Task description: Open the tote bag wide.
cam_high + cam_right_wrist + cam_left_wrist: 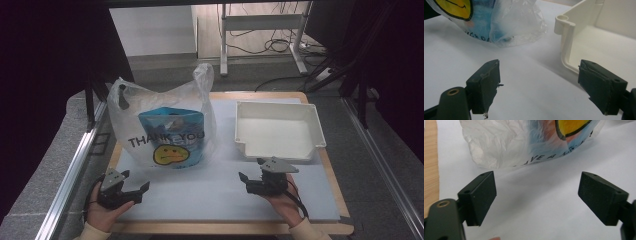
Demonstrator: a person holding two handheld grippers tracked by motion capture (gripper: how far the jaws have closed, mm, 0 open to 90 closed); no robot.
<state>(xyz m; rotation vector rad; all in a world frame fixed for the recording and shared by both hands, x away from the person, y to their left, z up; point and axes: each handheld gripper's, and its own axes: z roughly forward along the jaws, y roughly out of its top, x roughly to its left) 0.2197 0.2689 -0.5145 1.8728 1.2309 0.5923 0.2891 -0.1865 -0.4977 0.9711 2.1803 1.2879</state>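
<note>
A white plastic bag (pixel 165 125) printed "THANK YOU" with a yellow face stands on the left half of the white mat, with a blue package inside it. An empty white tray (pixel 277 130) sits on the right half. My left gripper (pixel 135 180) rests near the front left, open with nothing between its jaws, a short way in front of the bag (pixel 524 142). My right gripper (pixel 251 169) is open and holds nothing, just in front of the tray's near left corner. In the right gripper view the gripper (pixel 539 67) points between the bag (pixel 506 22) and the tray (pixel 584 37).
The white mat (pixel 200 192) covers a wooden table (pixel 230 227). Metal rails run along both sides of the table. A desk frame with cables stands on the floor beyond the far edge.
</note>
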